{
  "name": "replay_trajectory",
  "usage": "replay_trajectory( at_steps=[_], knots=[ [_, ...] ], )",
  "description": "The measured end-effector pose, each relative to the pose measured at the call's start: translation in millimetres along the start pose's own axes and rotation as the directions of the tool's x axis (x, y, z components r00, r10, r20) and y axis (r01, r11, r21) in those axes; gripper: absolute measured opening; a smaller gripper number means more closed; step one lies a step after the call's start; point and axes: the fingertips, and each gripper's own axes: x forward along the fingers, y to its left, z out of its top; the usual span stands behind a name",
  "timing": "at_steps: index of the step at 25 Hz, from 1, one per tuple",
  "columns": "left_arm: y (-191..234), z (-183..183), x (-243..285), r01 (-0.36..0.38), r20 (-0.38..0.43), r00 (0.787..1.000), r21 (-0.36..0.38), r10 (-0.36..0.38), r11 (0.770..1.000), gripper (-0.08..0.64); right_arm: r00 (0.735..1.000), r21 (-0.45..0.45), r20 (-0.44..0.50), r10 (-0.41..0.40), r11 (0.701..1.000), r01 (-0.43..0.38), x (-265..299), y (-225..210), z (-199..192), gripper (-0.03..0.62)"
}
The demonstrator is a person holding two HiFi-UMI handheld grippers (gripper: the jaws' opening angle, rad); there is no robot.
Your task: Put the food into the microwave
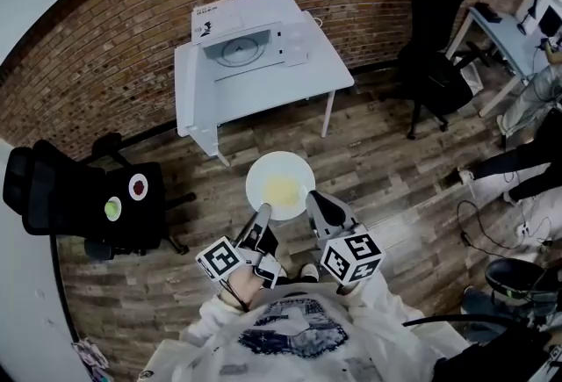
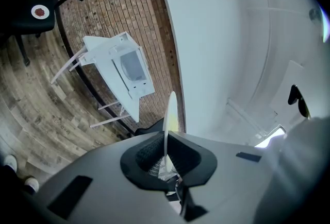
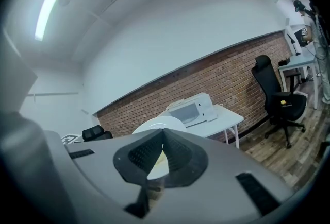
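I hold a white plate point(image 1: 279, 169) of yellow food point(image 1: 283, 191) over the wooden floor, a few steps short of the table. My left gripper point(image 1: 262, 218) is shut on the plate's near-left rim, and my right gripper point(image 1: 312, 205) is shut on its near-right rim. In the left gripper view the plate point(image 2: 170, 110) shows edge-on, pinched by the left gripper point(image 2: 165, 158). In the right gripper view the plate point(image 3: 154, 124) rises behind the right gripper point(image 3: 163, 134). The white microwave point(image 1: 250, 42) stands on a white table point(image 1: 263, 82) ahead, also seen as the microwave point(image 2: 131, 66) and the microwave point(image 3: 193, 109).
A black chair point(image 1: 88, 196) at my left carries a small red dish point(image 1: 139, 187) and a green one point(image 1: 112, 208). A black office chair point(image 1: 437, 46) and a desk point(image 1: 509, 33) stand at the right, with a person's legs point(image 1: 518, 174) near them. A brick wall point(image 1: 132, 11) backs the table.
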Motion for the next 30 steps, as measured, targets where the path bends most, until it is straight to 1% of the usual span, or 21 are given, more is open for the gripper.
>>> replay_trajectory(
  at_steps=[2,4,7,10,16,22,30],
  knots=[
    [-1.8,-4.2,3.3,0.001,0.001,1.000,0.014,-0.001,1.000,0.017,1.000,0.005,-0.001,0.004,1.000,-0.004,-4.8,-4.9,0.2,0.014],
    [-3.7,-8.2,7.4,-0.003,-0.003,1.000,0.054,0.004,0.999,0.015,1.000,0.007,-0.001,0.013,1.000,-0.013,-9.6,-10.3,2.0,0.014],
    [-8.8,-19.6,14.1,0.002,0.005,1.000,0.074,-0.002,0.997,0.015,1.000,0.007,-0.003,0.028,1.000,-0.028,-20.1,-19.6,4.6,0.014],
    [-16.3,-32.7,22.4,0.018,0.020,1.000,0.033,-0.019,0.999,0.017,0.999,0.010,0.007,0.032,0.999,-0.033,-28.0,-30.8,8.8,0.014],
    [-20.4,-42.6,34.3,0.020,0.012,1.000,0.040,-0.021,0.999,0.017,0.999,0.019,0.014,0.031,0.999,-0.031,-34.1,-46.7,12.8,0.014],
    [-14.6,-35.5,48.0,0.023,0.010,1.000,0.045,-0.023,0.999,0.017,0.999,0.014,0.007,0.032,0.999,-0.032,-22.2,-53.5,12.2,0.014],
    [0.4,-6.3,87.6,0.031,0.008,0.999,0.017,-0.032,0.999,0.015,1.000,0.004,-0.010,-0.013,1.000,0.013,12.9,-79.6,20.5,0.014]
  ],
)
